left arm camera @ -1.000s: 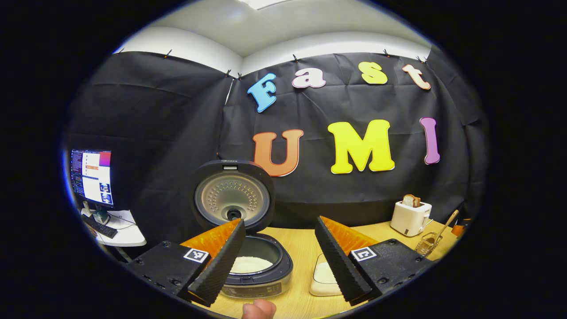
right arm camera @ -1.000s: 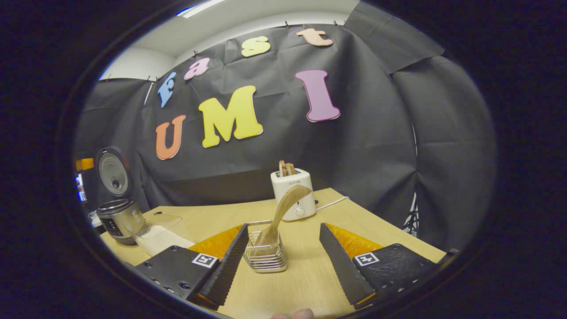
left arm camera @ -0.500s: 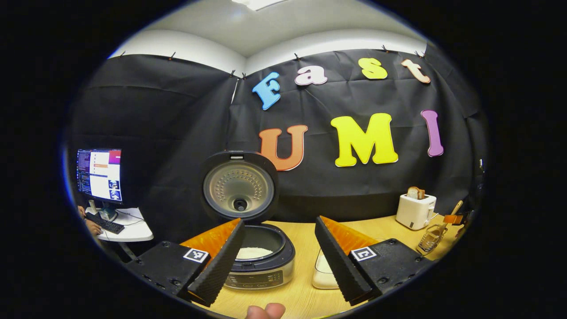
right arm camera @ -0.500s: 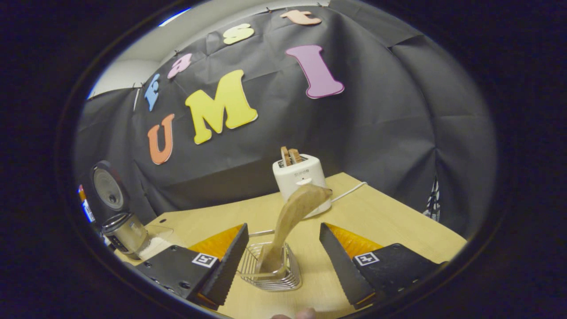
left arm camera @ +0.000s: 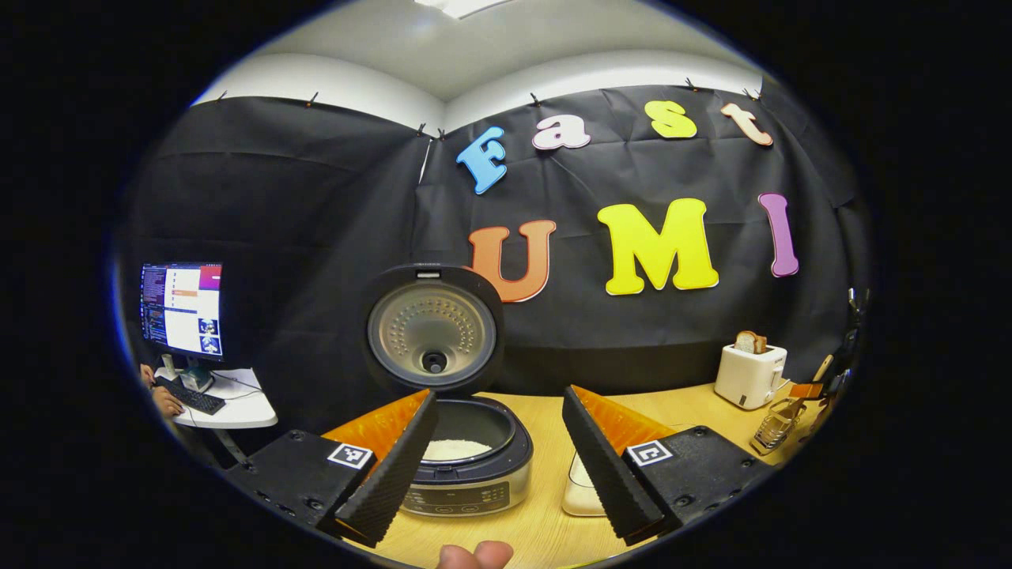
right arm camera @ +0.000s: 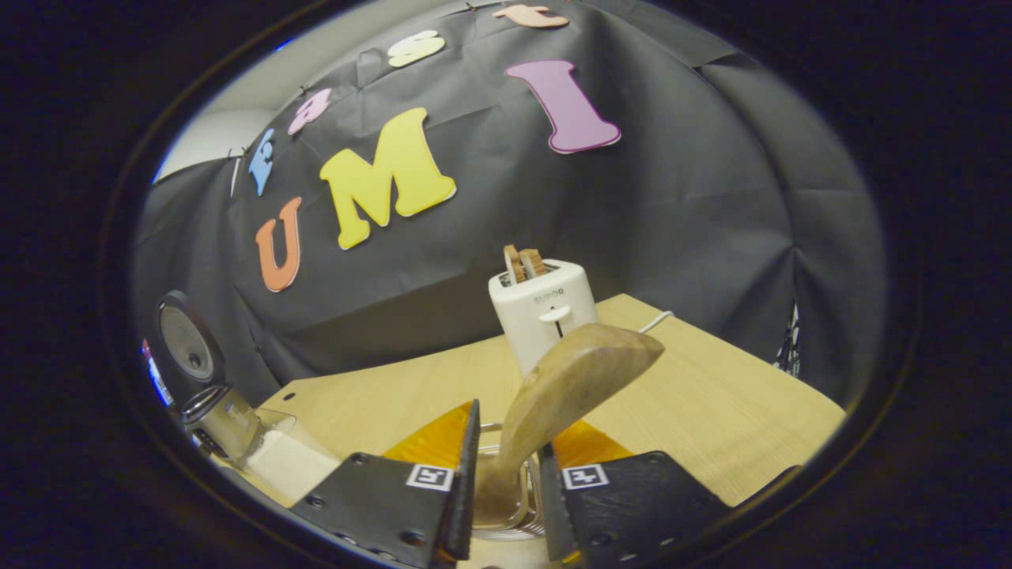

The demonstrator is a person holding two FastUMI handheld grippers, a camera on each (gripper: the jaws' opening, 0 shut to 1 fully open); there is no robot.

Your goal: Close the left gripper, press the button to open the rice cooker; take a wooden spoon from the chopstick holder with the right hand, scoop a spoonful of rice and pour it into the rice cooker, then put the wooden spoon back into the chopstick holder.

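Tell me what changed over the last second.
The right tool moved in on the holder and closed around the spoon, which was free a second ago. The left tool stayed open near the cooker, lid up; the spoon stays in the holder.

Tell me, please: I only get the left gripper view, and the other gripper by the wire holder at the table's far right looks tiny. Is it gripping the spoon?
Observer: Yes. In the right gripper view, the right gripper has both fingers pressed on the narrow part of the wooden spoon.
Operator: Is the spoon out of the holder?
Observer: No. Its lower end sits inside the chopstick holder, and its wide end points up in front of the toaster.
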